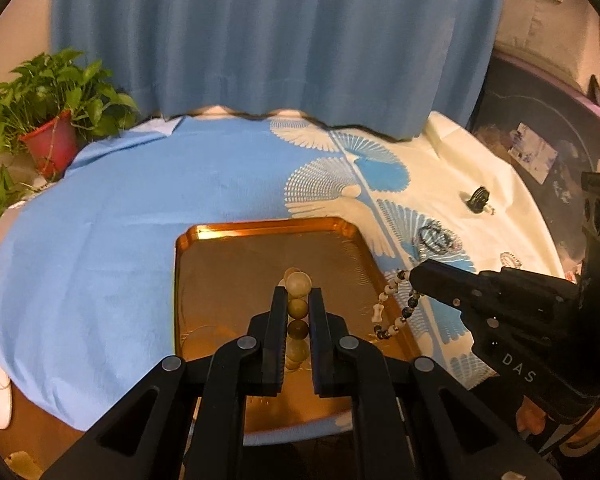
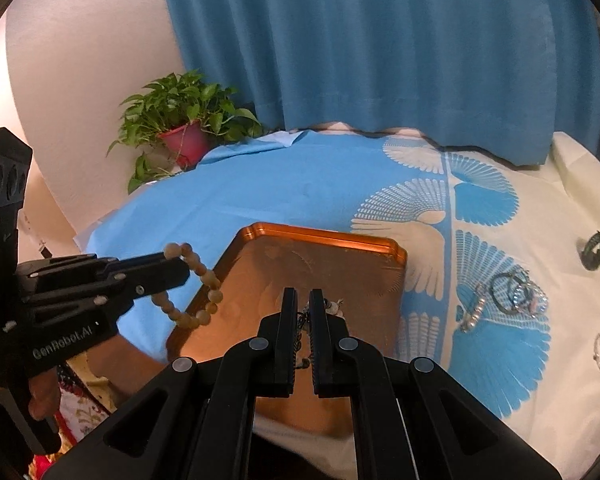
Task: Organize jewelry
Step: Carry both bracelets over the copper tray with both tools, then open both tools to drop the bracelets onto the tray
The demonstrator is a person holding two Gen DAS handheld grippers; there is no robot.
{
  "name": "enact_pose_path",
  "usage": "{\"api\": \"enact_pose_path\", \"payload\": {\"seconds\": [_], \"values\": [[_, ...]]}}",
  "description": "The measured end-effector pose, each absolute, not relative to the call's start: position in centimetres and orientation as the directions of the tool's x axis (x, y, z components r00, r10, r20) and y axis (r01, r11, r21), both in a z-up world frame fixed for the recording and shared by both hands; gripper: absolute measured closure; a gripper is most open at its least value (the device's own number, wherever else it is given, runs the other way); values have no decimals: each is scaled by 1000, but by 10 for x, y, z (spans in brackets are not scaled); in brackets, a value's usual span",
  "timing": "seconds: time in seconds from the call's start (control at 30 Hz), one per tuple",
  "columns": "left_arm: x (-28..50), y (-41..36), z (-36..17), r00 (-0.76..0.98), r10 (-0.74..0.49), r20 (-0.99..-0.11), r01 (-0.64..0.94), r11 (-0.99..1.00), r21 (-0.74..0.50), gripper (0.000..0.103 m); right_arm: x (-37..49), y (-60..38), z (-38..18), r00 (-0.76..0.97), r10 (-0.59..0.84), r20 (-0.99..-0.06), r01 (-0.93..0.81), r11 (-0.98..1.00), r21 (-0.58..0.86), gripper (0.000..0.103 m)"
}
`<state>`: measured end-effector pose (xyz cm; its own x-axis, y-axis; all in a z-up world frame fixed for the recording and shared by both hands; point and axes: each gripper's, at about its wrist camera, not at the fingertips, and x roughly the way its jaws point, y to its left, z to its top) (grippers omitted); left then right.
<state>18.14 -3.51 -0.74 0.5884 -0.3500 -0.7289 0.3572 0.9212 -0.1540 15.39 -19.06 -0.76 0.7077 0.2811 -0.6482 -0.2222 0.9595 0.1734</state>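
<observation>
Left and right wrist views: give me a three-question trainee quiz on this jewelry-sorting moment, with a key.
1. True or false: the left tongs are shut on the tan bead bracelet.
2. Multiple choice: what do the right tongs grip? A) a silver ring B) the black-and-white bead bracelet C) nothing
3. Fill in: both bracelets hang over or near the copper ___.

Key
1. True.
2. B.
3. Tray. Other pieces, the rings and a dark ring, lie on the patterned cloth to its right.
</observation>
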Motion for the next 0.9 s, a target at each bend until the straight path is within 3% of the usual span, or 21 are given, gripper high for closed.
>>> {"api": "enact_pose_path", "payload": {"seconds": [0.27,0.3,0.33,0.4,0.47,0.5,0.53,0.77,0.9], "values": [[209,-40,-48,552,-275,-787,330,939,-97,92,184,-185,-41,671,268,-691,-220,962,160,97],[210,-40,-51,553,-255,-793,322,944,-79,77,186,-185,-45,663,267,-700,-222,962,157,97],[212,-39,-56,551,-228,-803,310,949,-56,41,190,-184,-52,649,260,-715,-219,964,152,95],[210,-34,-63,568,-168,-806,270,963,-10,0,194,-185,-61,627,235,-743,-204,970,135,90],[202,-27,-65,614,-121,-780,226,974,27,1,195,-187,-73,595,203,-778,-168,978,126,62],[197,-24,-66,616,-109,-780,216,976,35,1,192,-190,-75,593,191,-782,-149,981,126,39],[193,-22,-67,609,-105,-786,213,976,35,1,187,-192,-76,600,177,-780,-133,984,121,32],[123,-8,-41,657,-115,-745,178,984,4,1,116,-195,-42,724,70,-686,-70,997,27,26],[80,-9,-6,713,-124,-690,196,980,27,1,64,-184,-2,818,-54,-572,6,996,-84,8]]}}
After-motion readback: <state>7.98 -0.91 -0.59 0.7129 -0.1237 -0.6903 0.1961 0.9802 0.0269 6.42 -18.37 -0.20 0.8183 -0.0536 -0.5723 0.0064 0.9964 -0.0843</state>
